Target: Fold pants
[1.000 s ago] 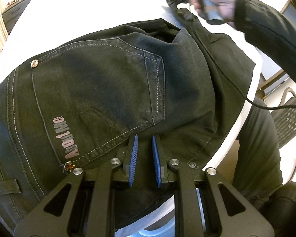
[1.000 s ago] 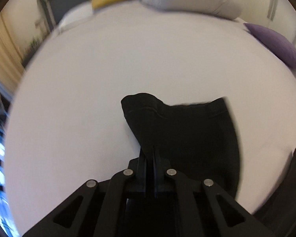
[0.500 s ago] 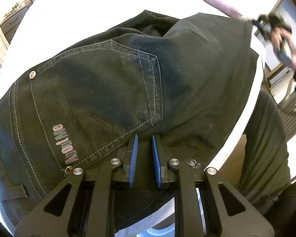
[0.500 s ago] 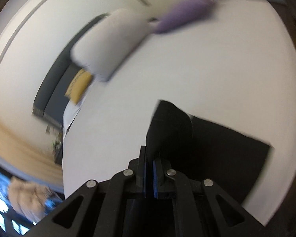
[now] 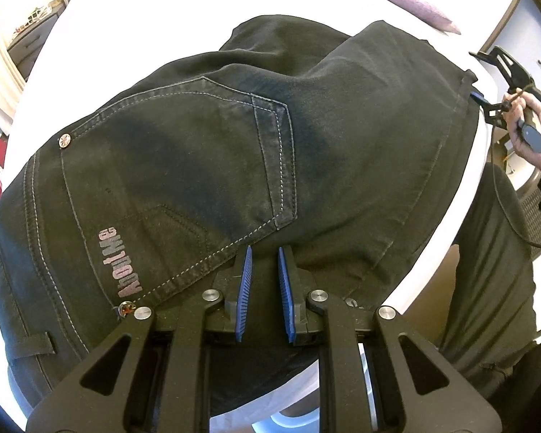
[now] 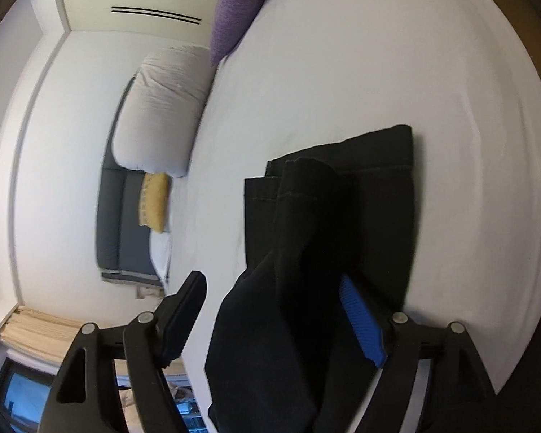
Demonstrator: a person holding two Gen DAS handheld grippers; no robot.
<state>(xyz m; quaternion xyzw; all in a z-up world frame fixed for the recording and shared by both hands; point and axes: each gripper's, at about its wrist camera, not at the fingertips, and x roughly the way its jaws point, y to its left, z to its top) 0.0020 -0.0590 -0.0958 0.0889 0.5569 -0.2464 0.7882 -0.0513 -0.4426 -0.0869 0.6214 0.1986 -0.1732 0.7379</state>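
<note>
- The pants (image 5: 205,166), dark denim, lie across a white bed (image 5: 126,36) with the seat and back pocket (image 5: 184,166) facing up; the leg ends reach the bed's far edge near the right gripper (image 5: 487,83).
- The left gripper (image 5: 265,256) hovers low over the seat just below the pocket; its blue pads stand nearly together with only a narrow gap, and whether any cloth is nipped between them I cannot tell.
- The right gripper's jaws have just been opening and now stand spread wide; a hump of leg cloth (image 6: 299,252) rises between them, but the pads do not press on it.
- Handling, as a judgement: the denim looks fairly heavy and limp yet thick, so it should drape, hold a crease and not slip; seams, hems and the waistband are likely the firmest places to pinch.
- Writing: pinkish embroidered lettering (image 5: 124,263) along the pocket edge appears to read "AboutMe", though I am not certain; a rivet sits at each pocket corner.
</note>
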